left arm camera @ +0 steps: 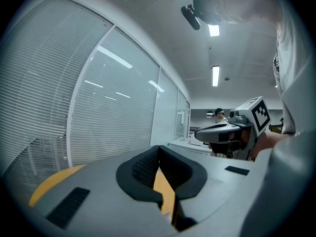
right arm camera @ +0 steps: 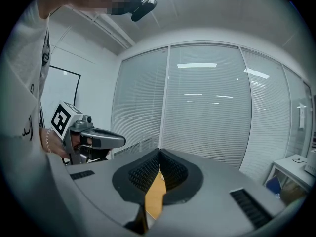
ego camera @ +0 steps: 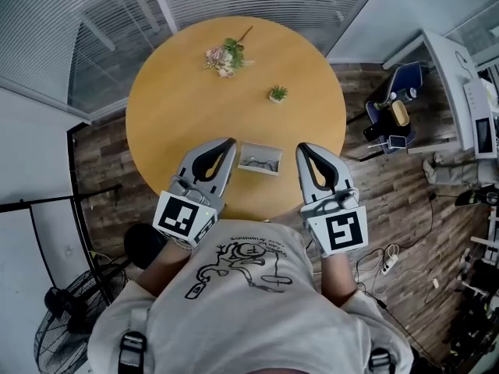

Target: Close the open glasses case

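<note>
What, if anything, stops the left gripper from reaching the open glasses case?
Probably nothing: it looks reachable. The left gripper is right beside the glasses case, with only bare table between them. The flowers and small plant sit farther back, out of the way.

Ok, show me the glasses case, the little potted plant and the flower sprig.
glasses case [ego camera: 259, 170], head view, its near wall.
potted plant [ego camera: 278, 93], head view, its green leaves.
flower sprig [ego camera: 222, 59], head view, its pale blossoms.
</note>
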